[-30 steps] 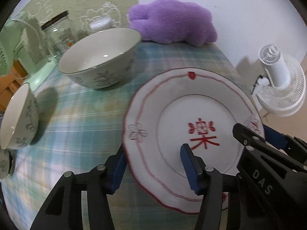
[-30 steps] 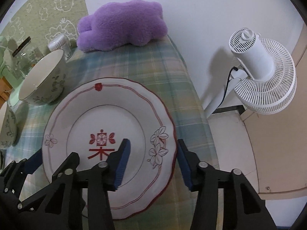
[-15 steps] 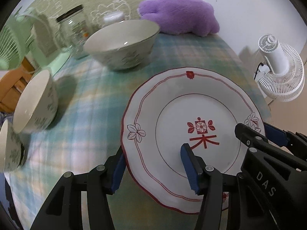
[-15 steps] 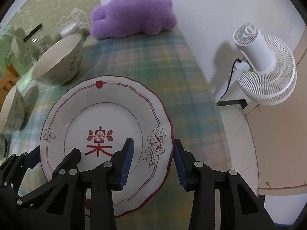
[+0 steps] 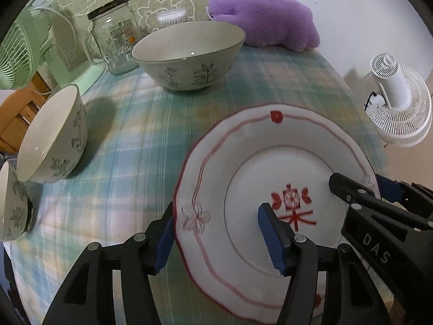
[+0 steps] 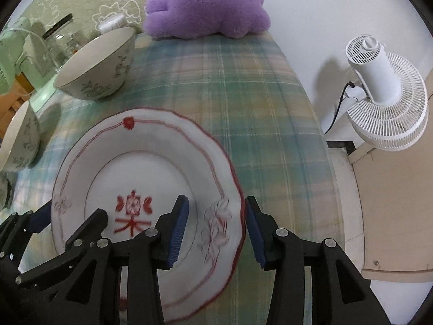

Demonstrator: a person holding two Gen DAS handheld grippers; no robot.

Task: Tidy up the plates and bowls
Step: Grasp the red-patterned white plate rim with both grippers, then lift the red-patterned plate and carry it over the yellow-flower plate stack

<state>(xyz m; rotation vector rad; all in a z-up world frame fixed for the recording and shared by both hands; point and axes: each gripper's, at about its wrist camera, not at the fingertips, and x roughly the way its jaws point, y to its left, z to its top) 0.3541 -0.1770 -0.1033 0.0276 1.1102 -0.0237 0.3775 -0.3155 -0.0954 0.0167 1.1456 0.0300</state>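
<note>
Plaid green tablecloth [image 5: 140, 146] carries the round white red-patterned plate [image 5: 270, 168], whose opposite rims sit between the spread fingers of the left gripper [image 5: 216, 233] and right gripper [image 6: 213, 224], neither visibly clamped.

left gripper [image 5: 216, 233]: jaws apart, straddling plate [image 5: 270, 162] left rim | right gripper [image 5: 360, 189]: right of jaws, on plate right edge | large bowl [image 5: 186, 57]: far ahead | two bowls [image 5: 54, 135] [image 5: 10, 203]: left of jaws | jar [image 5: 113, 35], plush [image 5: 265, 19]: beyond
</note>
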